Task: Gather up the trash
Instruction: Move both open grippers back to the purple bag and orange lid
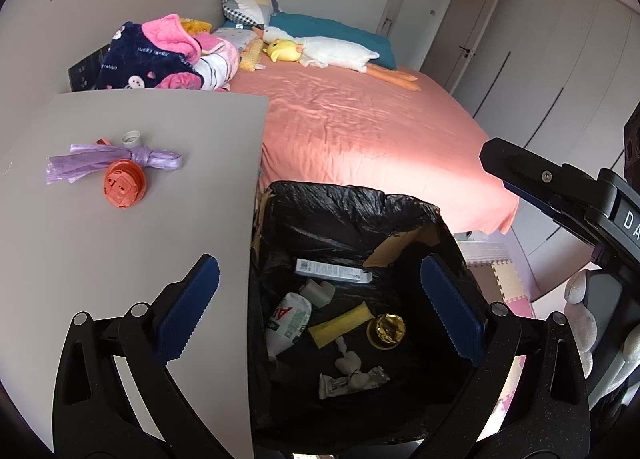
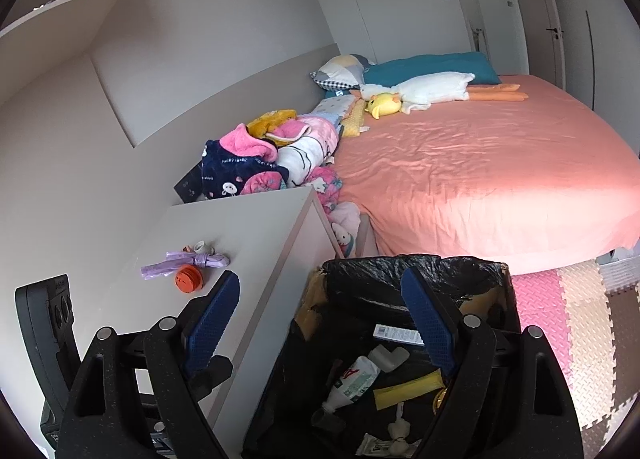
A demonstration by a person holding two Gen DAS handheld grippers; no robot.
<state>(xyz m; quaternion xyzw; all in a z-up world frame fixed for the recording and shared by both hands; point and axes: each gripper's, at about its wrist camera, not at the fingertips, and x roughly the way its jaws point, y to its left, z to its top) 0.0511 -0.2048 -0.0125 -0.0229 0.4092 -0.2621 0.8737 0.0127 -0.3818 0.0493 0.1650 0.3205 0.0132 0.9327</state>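
**Both jaws empty over the bin**

My left gripper (image 1: 320, 303) and right gripper (image 2: 320, 323) hang released, jaws spread, nothing between them, above the black-lined trash bin (image 1: 320, 199). Below lie a bottle (image 1: 288, 323), yellow wrapper (image 1: 340, 323) and gold cup (image 1: 387, 331). Farther left, on the worktop (image 1: 140, 259), well apart from my jaws, rest an orange lid (image 1: 123, 187), purple bag (image 1: 116, 159) and white cap (image 1: 131, 137).

In front of me the trash box (image 1: 404, 219) stands on the floor, between the nightstand (image 1: 132, 243) at its left and the bed (image 1: 360, 131) behind. On the nightstand lie a knotted bag (image 1: 116, 159), a round lid (image 1: 123, 189) and a small cap (image 1: 131, 137).
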